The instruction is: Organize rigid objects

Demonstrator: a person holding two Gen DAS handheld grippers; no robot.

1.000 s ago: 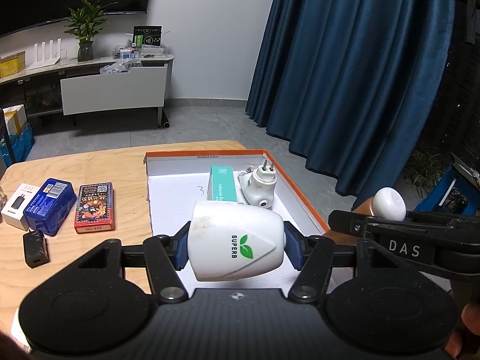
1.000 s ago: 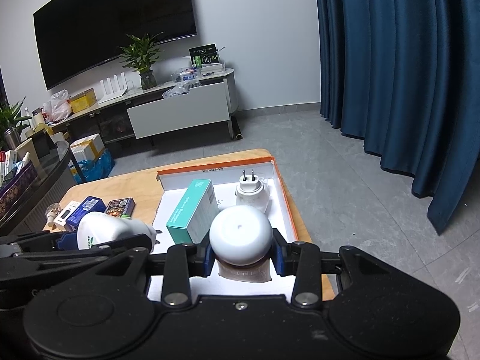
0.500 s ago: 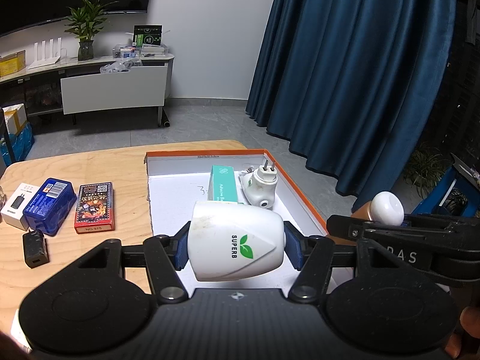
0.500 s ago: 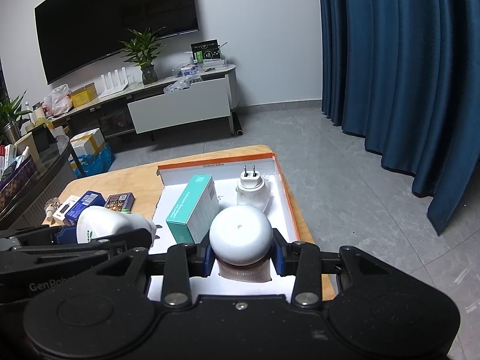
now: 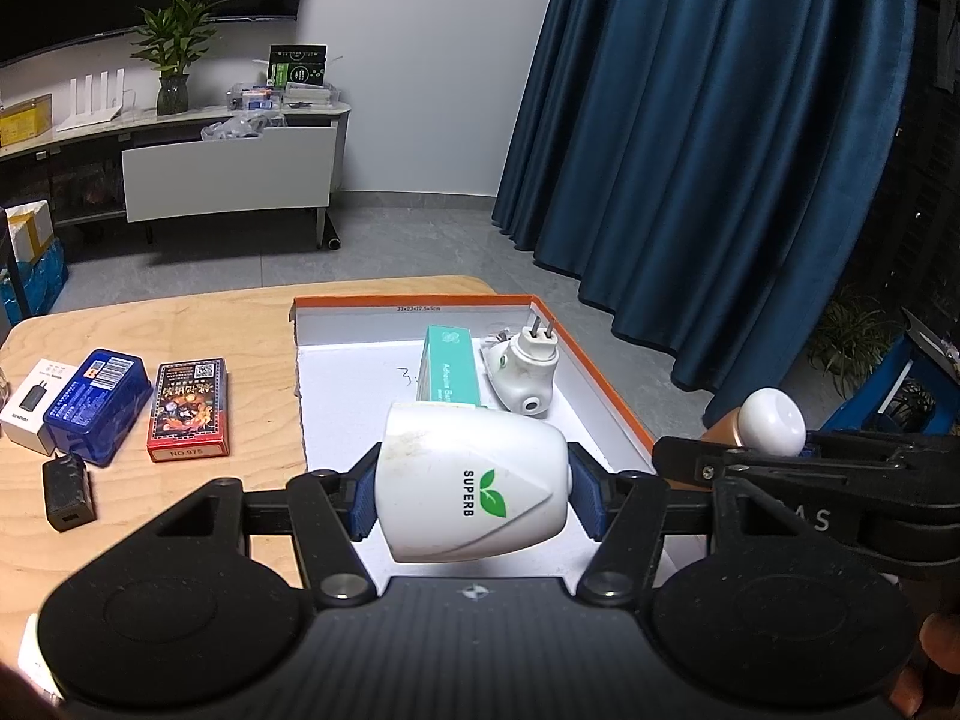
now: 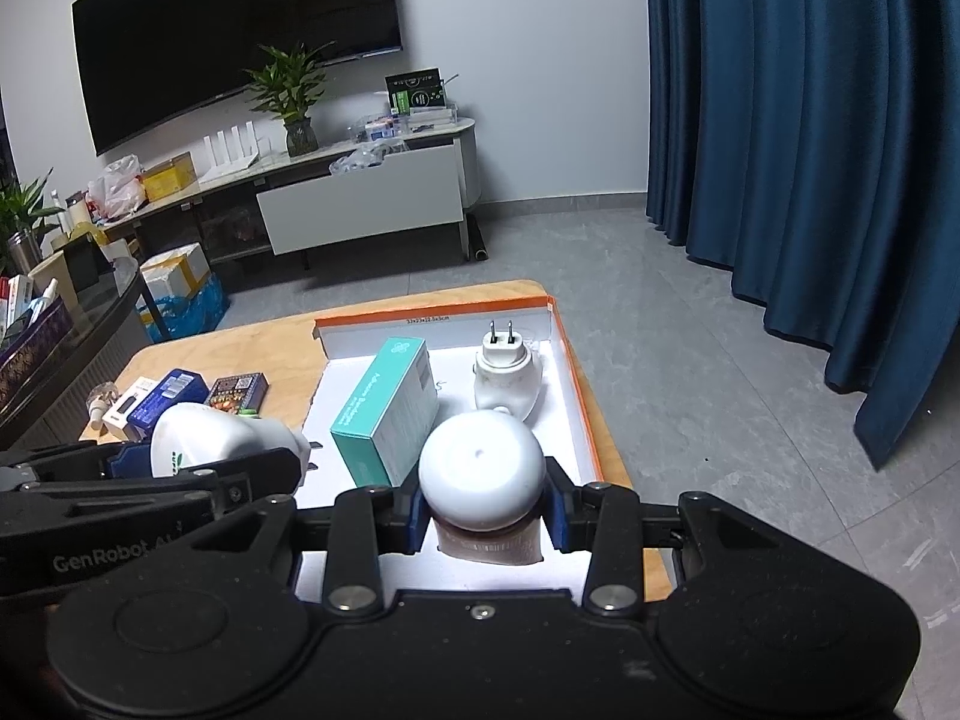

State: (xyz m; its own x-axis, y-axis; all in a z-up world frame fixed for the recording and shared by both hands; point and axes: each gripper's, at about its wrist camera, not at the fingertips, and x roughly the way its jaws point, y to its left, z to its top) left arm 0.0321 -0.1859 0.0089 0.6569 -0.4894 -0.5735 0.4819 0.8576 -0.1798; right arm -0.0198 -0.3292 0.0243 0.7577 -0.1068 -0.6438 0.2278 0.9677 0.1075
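My left gripper (image 5: 474, 498) is shut on a white plug-in device (image 5: 471, 489) marked SUPERB, held above the near part of the orange-rimmed box (image 5: 606, 384). My right gripper (image 6: 486, 516) is shut on a brown jar with a round white cap (image 6: 480, 468), over the box's near right side. In the left wrist view the jar's cap (image 5: 771, 429) shows at the right, just past the box rim. Inside the box lie a teal carton (image 6: 387, 411) and a white plug adapter (image 6: 507, 378) with its prongs pointing away.
On the wooden table (image 5: 240, 324) left of the box lie a red card pack (image 5: 189, 408), a blue box (image 5: 99, 405), a white charger box (image 5: 33, 405) and a black adapter (image 5: 67, 489). Blue curtains (image 5: 720, 150) hang to the right, and a TV cabinet (image 6: 360, 204) stands behind.
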